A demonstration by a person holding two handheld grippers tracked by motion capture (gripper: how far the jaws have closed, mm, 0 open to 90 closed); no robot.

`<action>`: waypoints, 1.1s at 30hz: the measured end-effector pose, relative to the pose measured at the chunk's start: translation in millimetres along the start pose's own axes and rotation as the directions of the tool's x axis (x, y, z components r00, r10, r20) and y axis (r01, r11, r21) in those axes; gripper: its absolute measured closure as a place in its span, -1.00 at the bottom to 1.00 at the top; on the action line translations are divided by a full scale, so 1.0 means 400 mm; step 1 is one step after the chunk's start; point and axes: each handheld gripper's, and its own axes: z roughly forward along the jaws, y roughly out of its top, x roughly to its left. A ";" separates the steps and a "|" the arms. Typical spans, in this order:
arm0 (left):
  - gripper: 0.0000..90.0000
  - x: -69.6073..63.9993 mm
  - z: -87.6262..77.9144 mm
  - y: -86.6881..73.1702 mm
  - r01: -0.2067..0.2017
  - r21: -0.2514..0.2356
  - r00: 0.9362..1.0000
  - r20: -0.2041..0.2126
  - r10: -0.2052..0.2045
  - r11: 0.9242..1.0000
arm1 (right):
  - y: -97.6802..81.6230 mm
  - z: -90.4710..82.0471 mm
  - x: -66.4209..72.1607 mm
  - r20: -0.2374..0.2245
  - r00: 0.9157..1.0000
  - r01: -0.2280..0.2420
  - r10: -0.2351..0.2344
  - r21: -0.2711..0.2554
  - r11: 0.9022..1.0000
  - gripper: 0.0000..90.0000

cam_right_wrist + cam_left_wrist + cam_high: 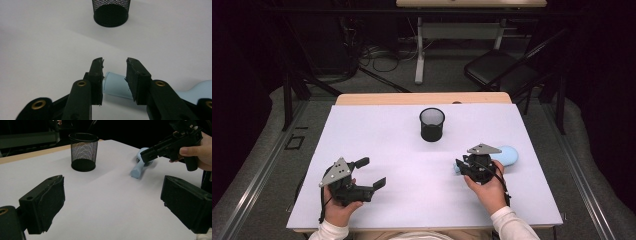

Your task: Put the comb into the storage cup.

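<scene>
— Two things on the white sheet (pixel 387 150) and no more? Biggest first, please.

— Sheet first, then: broad, flat, bare across most of its spread. Next down, black mesh cup (pixel 432 124), upright near the far middle, seemingly empty from above.

— And the grippers?

— Left gripper (pixel 371 172) at the near left, spread wide, holding nothing, well apart from cup and tool alike. Right gripper (pixel 114 62) at the near right, lowered over the pale blue tool (pixel 511 155), parted only narrowly, one jaw on each side of the round handle.

— Clamped on it?

— Not by the look of the right gripper view. One pad touching or nearly so, a slim gap at the other. Straddling rather than gripping.

— Whereabouts of the tool, exactly?

— Flat on the sheet, right of the cup and nearer the person. Bulbous head out to the right, blunt handle end toward the middle of the table. Too little on show to name its kind.

— So, how far along?

— Early, at a guess. Reach done, grasp not yet closed, nothing in the cup. Probably left to do: squeeze shut, lift, carry across to the cup, lower in. Impossible to tell which end first.
</scene>
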 end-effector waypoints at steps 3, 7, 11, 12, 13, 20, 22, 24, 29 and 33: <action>-0.88 -0.001 0.000 0.001 -0.002 -0.002 1.000 -0.001 0.002 1.000 | 0.007 0.003 -0.008 -0.011 1.000 -0.025 0.026 0.027 0.999 0.48; -0.87 0.000 -0.002 0.001 -0.002 -0.003 1.000 -0.006 0.002 1.000 | 0.019 0.002 -0.013 -0.022 0.999 -0.032 0.033 0.042 0.999 0.49; -0.87 0.003 -0.002 0.001 0.006 -0.005 1.000 -0.014 -0.006 1.000 | 0.035 0.006 -0.019 -0.038 0.998 -0.037 0.040 0.076 0.996 0.50; -0.86 0.003 -0.002 0.001 0.006 -0.004 1.000 -0.013 -0.006 1.000 | 0.044 0.008 -0.023 -0.046 0.998 -0.043 0.047 0.083 0.996 0.50; -0.86 0.003 -0.002 0.001 0.005 -0.004 1.000 -0.012 -0.006 1.000 | 0.044 0.008 -0.023 -0.046 0.998 -0.043 0.047 0.083 0.996 0.50; -0.84 0.003 -0.004 0.001 0.005 -0.006 1.000 -0.011 -0.005 1.000 | 0.069 0.019 -0.042 -0.051 0.995 -0.075 0.084 0.147 0.986 0.53; -0.84 0.004 -0.004 0.001 0.005 -0.006 1.000 -0.013 -0.005 1.000 | 0.076 0.021 -0.050 -0.051 0.994 -0.089 0.098 0.154 0.984 0.49; -0.84 0.004 -0.004 0.000 0.008 -0.006 1.000 -0.013 -0.008 1.000 | 0.082 0.023 -0.053 -0.042 0.994 -0.096 0.105 0.166 0.981 0.48; -0.84 0.004 -0.001 0.000 0.006 -0.003 1.000 -0.009 -0.006 1.000 | 0.102 0.029 -0.061 -0.041 0.993 -0.103 0.112 0.184 0.978 0.51; -0.84 0.004 -0.001 0.000 0.007 -0.003 1.000 -0.009 -0.007 1.000 | 0.111 0.035 -0.062 -0.036 0.994 -0.098 0.107 0.198 0.975 0.57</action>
